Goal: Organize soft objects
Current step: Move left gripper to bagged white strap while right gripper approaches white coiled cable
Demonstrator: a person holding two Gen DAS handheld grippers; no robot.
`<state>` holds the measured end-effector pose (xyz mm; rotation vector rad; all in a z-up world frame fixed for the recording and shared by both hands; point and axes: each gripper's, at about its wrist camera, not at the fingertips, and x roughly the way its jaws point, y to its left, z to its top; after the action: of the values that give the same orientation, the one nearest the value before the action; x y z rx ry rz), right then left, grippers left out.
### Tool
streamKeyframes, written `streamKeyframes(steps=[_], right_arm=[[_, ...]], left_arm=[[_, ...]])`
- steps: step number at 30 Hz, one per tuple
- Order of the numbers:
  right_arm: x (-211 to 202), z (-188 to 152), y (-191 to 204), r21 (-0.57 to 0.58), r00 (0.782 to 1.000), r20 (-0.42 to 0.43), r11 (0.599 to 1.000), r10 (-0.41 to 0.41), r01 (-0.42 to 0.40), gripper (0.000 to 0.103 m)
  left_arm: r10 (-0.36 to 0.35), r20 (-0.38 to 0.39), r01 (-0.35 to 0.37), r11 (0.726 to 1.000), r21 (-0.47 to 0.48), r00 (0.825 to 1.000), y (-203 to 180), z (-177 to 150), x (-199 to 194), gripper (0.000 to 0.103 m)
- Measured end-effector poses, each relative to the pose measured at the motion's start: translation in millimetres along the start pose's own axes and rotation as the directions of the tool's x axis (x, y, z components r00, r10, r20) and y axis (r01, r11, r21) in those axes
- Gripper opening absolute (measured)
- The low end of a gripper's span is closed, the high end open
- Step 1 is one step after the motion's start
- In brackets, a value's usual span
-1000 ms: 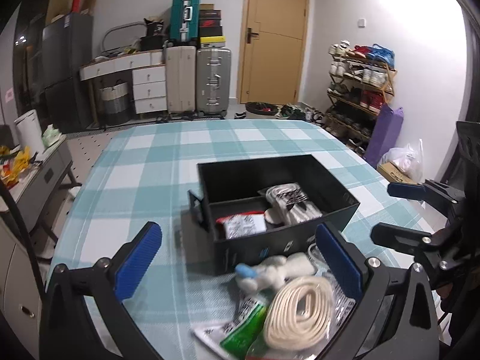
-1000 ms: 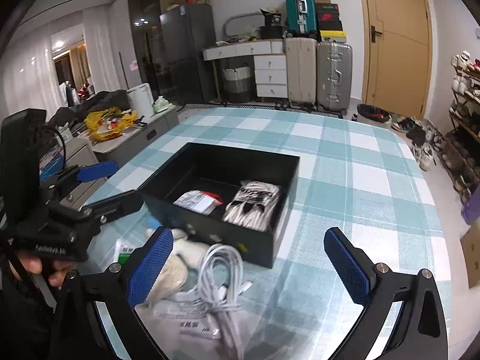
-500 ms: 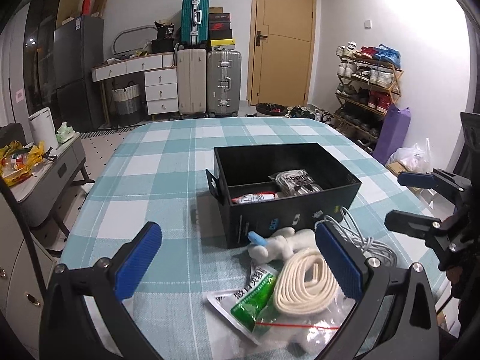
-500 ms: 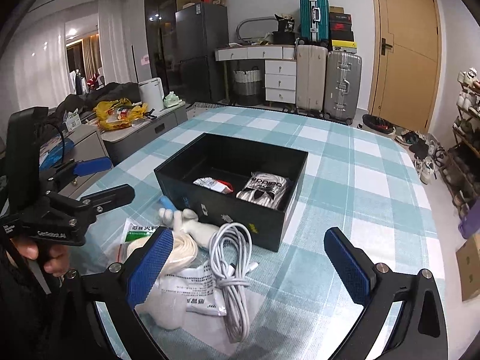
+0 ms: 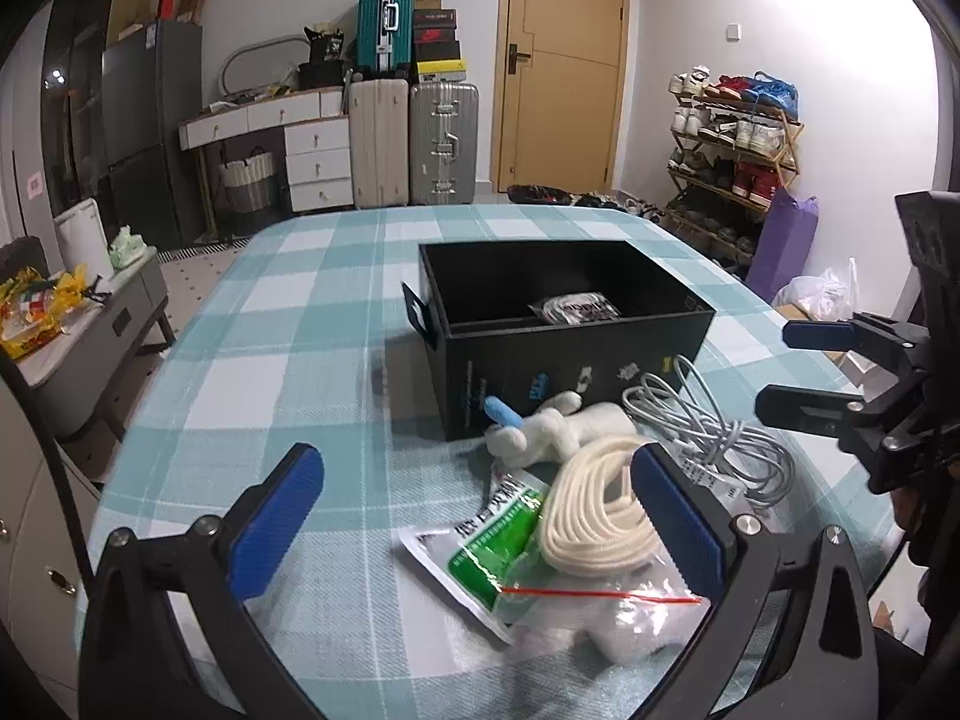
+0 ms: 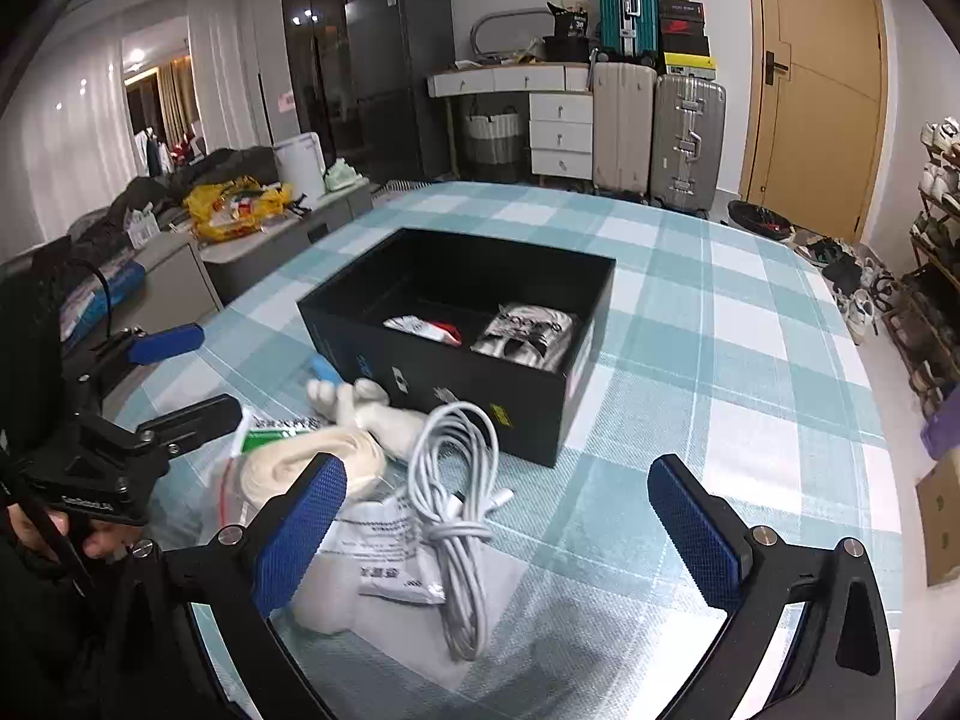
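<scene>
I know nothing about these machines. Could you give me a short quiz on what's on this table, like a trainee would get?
1. True or false: the white plush toy lies inside the black open-topped box.
2. Which lies beside the box's near wall: A) coiled white cable, B) a shoe, C) a suitcase?
3. Fill in: both the left tool and the right tool have their jaws ____.

Key: 1 false, it lies on the checked tablecloth outside; 2 A; 3 open, holding nothing.

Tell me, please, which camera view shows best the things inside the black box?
The right wrist view: it looks down into the black box, showing both packets. The left wrist view sees only one packet above the near wall.
</scene>
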<state>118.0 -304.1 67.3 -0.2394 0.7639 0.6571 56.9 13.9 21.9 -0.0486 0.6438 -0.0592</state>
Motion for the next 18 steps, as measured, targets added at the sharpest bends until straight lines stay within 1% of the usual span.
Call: streamKeyframes(steps=[4, 7, 11, 14, 18], right_arm=[[8, -5, -3, -0.004, 0.999, -0.042, 1.0, 0.004, -0.004, 0.102], [12, -8, -4, -0.01, 0.998, -0.065, 1.0, -0.002, 0.001, 0.102], [17, -10, -7, 0.009, 0.997, -0.075, 1.0, 0.008, -0.007, 0.102], [22, -12, -7, 0.006, 0.996, -0.094, 1.0, 0.011, -0.011, 0.102], [30, -15, -9, 0.008, 0.993, -0.114, 1.0, -0.005, 0.006, 0.102]], left_arm=[[-0.019, -0.022, 0.019, 1.0, 0.007, 1.0, -4, -4, 3, 0.103], [-0.009, -0.038, 0.011, 0.999, 0.035, 0.999, -12, -5, 6, 0.103], [-0.034, -0.05, 0.036, 0.999, 0.036, 0.998, -18, -5, 8, 0.103], [-0.032, -0.072, 0.036, 0.998, 0.054, 0.997, -24, -5, 12, 0.103], [-0.038, -0.092, 0.045, 0.996, 0.075, 0.995, -31, -6, 17, 0.103]])
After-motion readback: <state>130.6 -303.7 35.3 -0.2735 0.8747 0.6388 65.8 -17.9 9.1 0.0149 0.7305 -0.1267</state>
